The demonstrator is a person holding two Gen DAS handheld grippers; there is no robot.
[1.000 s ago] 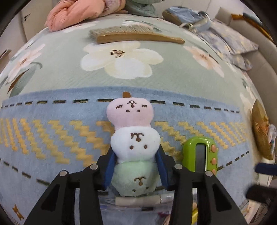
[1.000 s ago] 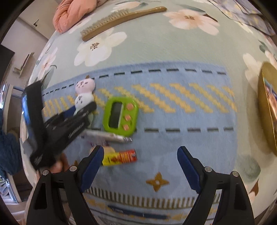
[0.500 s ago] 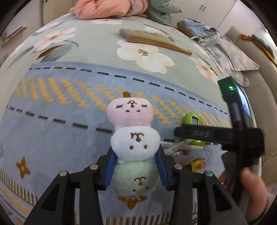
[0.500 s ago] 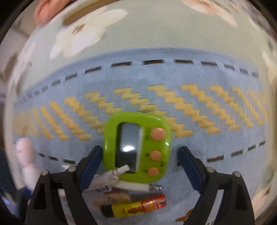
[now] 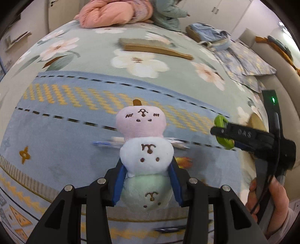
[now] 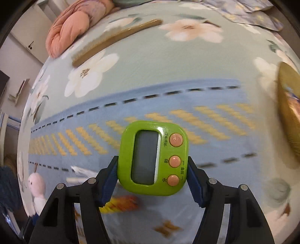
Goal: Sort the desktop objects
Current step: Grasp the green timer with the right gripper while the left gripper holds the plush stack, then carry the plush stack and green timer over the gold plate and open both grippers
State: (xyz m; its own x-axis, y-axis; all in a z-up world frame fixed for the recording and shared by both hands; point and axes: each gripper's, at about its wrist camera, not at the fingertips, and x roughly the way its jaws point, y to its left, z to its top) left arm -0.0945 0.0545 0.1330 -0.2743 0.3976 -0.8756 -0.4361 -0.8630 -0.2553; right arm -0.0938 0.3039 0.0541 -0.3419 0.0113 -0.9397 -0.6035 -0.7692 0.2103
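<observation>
Right claw [image 6: 151,180] now closing on timer [image 6: 153,159]; pen [image 5: 105,144] blurred.

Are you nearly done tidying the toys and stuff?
Not yet. Nothing looks sorted so far. The left gripper holds the stacked plush toy; the right gripper's fingers are closing around the green timer. Pens and an orange tube lie on the blanket.

This is a bedroom at home: a flowery bedspread [image 5: 90,62], a pink blanket [image 5: 112,13] (all bunched up), white closet doors [image 5: 221,11].
</observation>
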